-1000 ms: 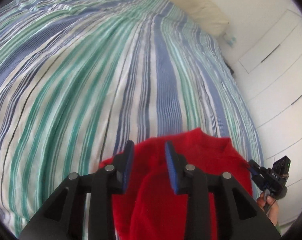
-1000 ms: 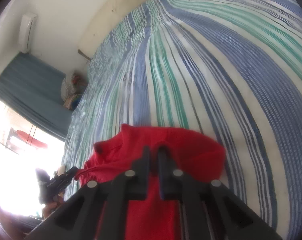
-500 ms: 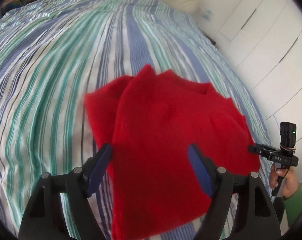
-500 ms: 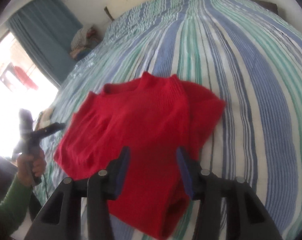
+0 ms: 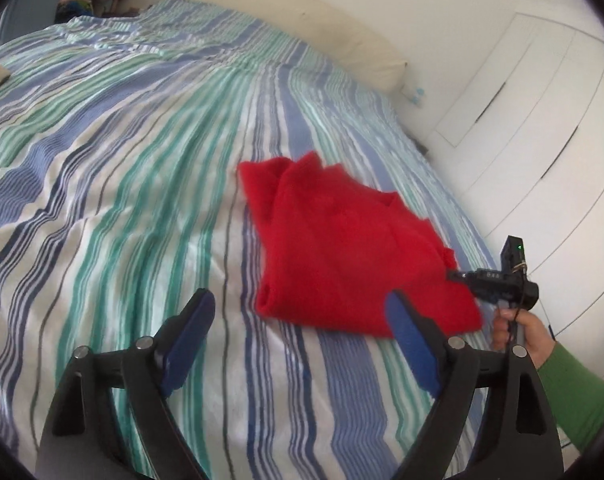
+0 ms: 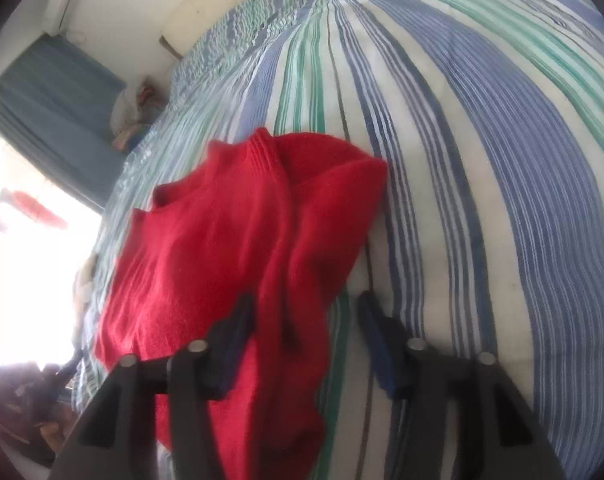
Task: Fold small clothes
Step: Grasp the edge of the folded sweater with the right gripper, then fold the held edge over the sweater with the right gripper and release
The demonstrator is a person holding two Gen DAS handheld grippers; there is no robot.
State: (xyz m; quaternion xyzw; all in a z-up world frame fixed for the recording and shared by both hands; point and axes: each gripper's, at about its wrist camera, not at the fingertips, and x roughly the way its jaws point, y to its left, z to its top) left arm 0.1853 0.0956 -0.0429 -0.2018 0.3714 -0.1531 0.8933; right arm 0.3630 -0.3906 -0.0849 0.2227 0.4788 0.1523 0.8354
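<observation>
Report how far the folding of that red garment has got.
Done: the red sweater lies folded into a compact stack on the striped bedspread. In hand: the left tongs have just been opening, nothing between them; the right tongs straddle the sweater's near edge, jaws closing. Left: possibly tidying that edge.

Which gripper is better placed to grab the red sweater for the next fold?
Probably the right gripper: its open jaws straddle the red sweater edge. The left gripper hangs open over bare striped bedcover.

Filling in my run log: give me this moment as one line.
red sweater: folded on striped bedspread | left gripper: jaws just opening, empty | right gripper: jaws just closing, sweater edge between, not pinched
</observation>
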